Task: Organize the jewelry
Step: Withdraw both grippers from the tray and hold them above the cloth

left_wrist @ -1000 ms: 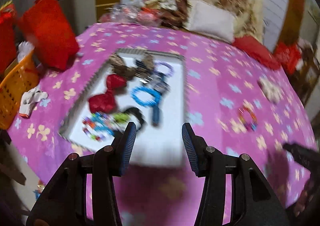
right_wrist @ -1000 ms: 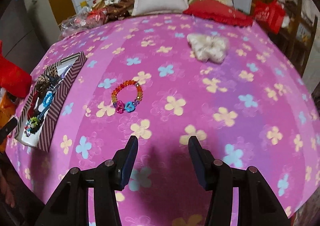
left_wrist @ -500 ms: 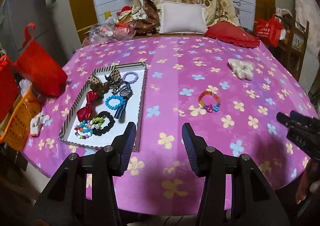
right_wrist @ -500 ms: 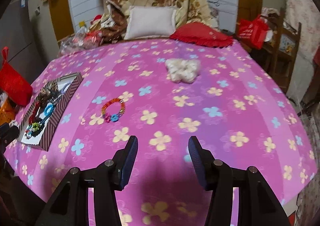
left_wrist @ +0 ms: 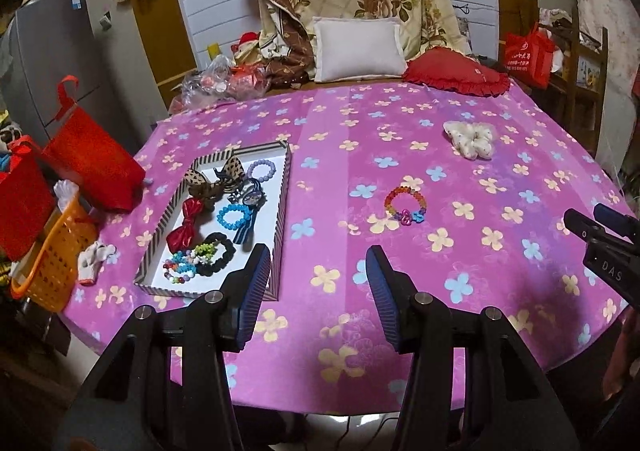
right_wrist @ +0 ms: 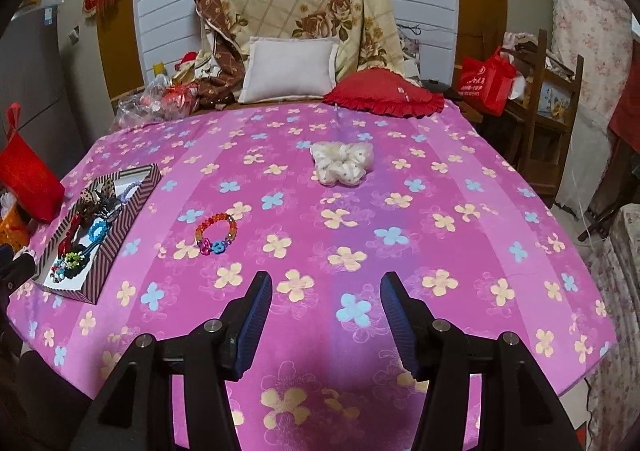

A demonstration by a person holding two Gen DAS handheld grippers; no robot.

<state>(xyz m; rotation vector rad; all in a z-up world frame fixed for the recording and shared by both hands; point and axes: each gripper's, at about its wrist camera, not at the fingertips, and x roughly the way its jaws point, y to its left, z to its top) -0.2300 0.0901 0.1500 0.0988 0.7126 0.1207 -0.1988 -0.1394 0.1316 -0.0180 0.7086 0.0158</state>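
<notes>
The only writing I can read is "DAS" in white on the black body of my right gripper (left_wrist: 600, 229), which shows at the right edge of the left view; the white print on the red bag (left_wrist: 527, 55) beyond the bench is too small to make out. My left gripper (left_wrist: 318, 287) hangs above the near edge of the pink flowered bench (left_wrist: 460, 155), its fingers spread and holding nothing, and the right one's fingers (right_wrist: 252, 315) are spread and empty too. The striped tray (left_wrist: 282, 207) on the left holds a red bow (left_wrist: 185, 225), a leopard-print bow (left_wrist: 208, 181), a blue bead bracelet (left_wrist: 233, 216), a lilac bracelet (left_wrist: 261, 170), a black scrunchie (left_wrist: 218, 253) and mixed beads. The rainbow bead bracelet (right_wrist: 215, 232) lies on the cloth well right of the tray, and the white scrunchie (right_wrist: 342, 168) lies farther back.
</notes>
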